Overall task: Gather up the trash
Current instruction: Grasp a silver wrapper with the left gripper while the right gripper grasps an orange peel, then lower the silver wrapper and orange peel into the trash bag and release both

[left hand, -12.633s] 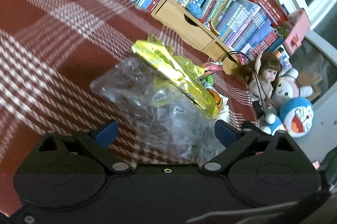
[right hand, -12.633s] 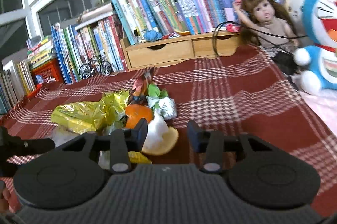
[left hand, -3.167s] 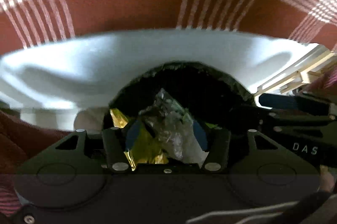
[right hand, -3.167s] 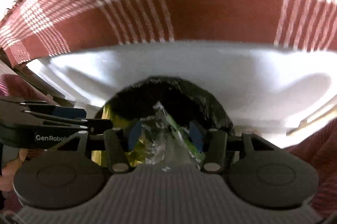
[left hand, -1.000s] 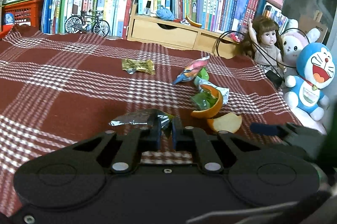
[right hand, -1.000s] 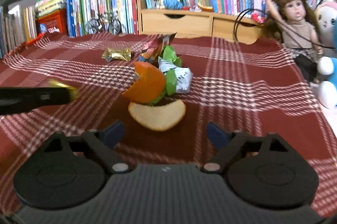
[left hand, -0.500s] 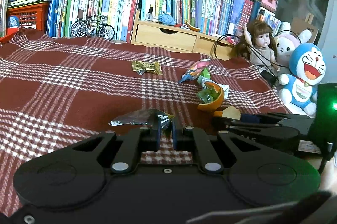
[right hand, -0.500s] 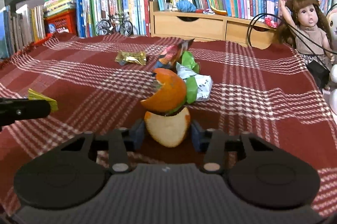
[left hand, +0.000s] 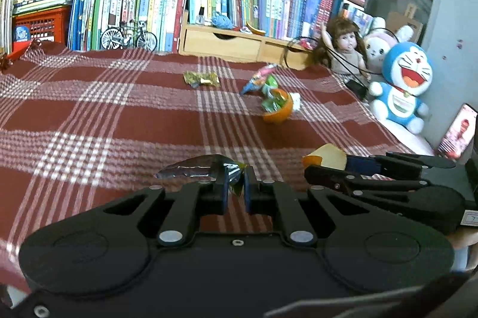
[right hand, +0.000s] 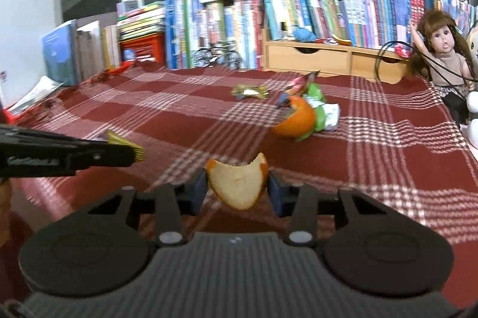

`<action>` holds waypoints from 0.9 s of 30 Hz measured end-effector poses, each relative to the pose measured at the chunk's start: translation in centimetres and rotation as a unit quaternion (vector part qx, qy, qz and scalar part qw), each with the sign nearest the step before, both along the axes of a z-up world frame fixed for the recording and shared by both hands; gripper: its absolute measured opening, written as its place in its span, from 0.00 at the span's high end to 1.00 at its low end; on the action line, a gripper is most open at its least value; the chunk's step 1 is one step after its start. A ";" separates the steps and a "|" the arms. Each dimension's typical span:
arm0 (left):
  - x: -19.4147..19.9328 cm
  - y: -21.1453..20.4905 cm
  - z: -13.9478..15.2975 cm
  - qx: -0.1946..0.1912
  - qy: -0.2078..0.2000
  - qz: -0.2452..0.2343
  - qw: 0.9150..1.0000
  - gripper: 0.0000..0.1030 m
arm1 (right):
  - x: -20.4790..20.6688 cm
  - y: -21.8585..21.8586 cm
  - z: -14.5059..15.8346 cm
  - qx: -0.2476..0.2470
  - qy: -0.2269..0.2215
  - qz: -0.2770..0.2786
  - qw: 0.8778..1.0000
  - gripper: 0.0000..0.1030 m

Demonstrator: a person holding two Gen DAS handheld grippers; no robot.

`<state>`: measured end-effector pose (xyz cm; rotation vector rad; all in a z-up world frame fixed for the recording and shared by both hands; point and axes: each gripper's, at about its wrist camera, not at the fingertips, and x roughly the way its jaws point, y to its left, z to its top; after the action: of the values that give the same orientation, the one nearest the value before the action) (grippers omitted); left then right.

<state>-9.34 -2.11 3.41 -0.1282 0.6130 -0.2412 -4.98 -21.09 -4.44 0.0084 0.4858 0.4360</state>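
My left gripper (left hand: 234,186) is shut on a crumpled silvery wrapper (left hand: 194,167) with a yellow-green edge, held above the red plaid cloth (left hand: 104,120). My right gripper (right hand: 238,188) is shut on a piece of orange peel (right hand: 239,183), lifted off the cloth. In the left wrist view the right gripper (left hand: 334,165) reaches in from the right with the peel (left hand: 327,158). In the right wrist view the left gripper (right hand: 131,155) enters from the left. Farther back lie an orange peel cup (left hand: 277,110) stuffed with green wrappers, a colourful wrapper (left hand: 258,77) and a gold wrapper (left hand: 201,78).
Books (left hand: 143,7) and a wooden drawer unit (left hand: 233,44) line the far edge, with a toy bicycle (left hand: 128,34). A doll (left hand: 343,49), a rabbit plush (left hand: 379,44) and a blue cat plush (left hand: 403,85) sit at the right. A phone (left hand: 458,131) leans at the right edge.
My right gripper closed on the orange peel piece and lifted it away from the peel cup. Both grippers have pulled back and up; the left one still holds the wrapper.
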 end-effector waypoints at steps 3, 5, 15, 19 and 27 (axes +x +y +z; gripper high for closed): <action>-2.7 0.1 0.3 0.001 0.006 -0.016 1.000 0.91 | -2.5 0.2 0.2 0.001 0.005 0.020 1.000 0.53; -4.4 -0.1 0.3 0.004 0.008 -0.021 1.000 0.91 | -4.3 0.3 0.1 -0.001 0.008 0.032 0.999 0.53; -11.0 -0.4 -2.3 0.023 0.061 -0.055 0.996 0.91 | -11.7 1.9 -3.3 -0.014 0.060 0.072 0.996 0.53; -11.8 -0.2 -5.2 0.029 0.113 -0.054 0.992 0.91 | -12.9 2.7 -6.0 -0.037 0.094 0.072 0.992 0.53; -12.1 0.5 -11.4 0.064 0.196 -0.050 0.977 0.90 | -13.3 3.5 -12.2 -0.087 0.146 0.064 0.983 0.53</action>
<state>-21.48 -1.57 -7.99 -0.0189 1.0262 -0.2750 -18.26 -17.63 -16.62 -0.1295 0.8154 0.5208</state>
